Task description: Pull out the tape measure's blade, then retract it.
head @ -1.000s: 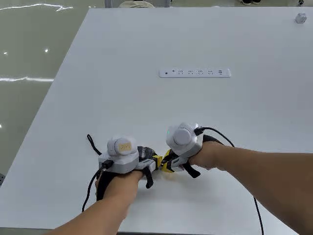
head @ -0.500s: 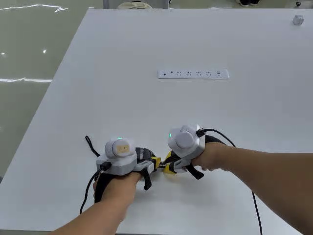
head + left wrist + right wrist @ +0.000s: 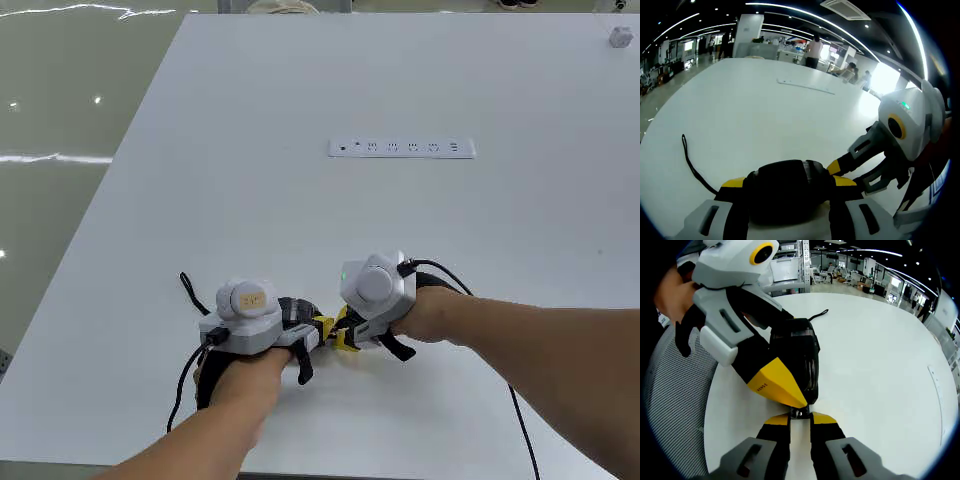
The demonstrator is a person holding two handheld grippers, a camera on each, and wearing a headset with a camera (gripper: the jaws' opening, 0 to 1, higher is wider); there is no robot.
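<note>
Tape measure gripped from both sides by two tools, low in the head view and left of centre, near the front edge of the white table.

The left tool is clamped on the black case. Its yellow-tipped jaws press on either side of the case at the bottom centre of the left gripper view. The right tool meets it head-on, with its jaws nearly pressed together, pinching the small metal end hook right at the case's mouth. Hardly any blade shows between hook and case. A black lanyard trails on the table to the left of the case. A white power strip lies well apart, in the upper middle of the head view.
</note>
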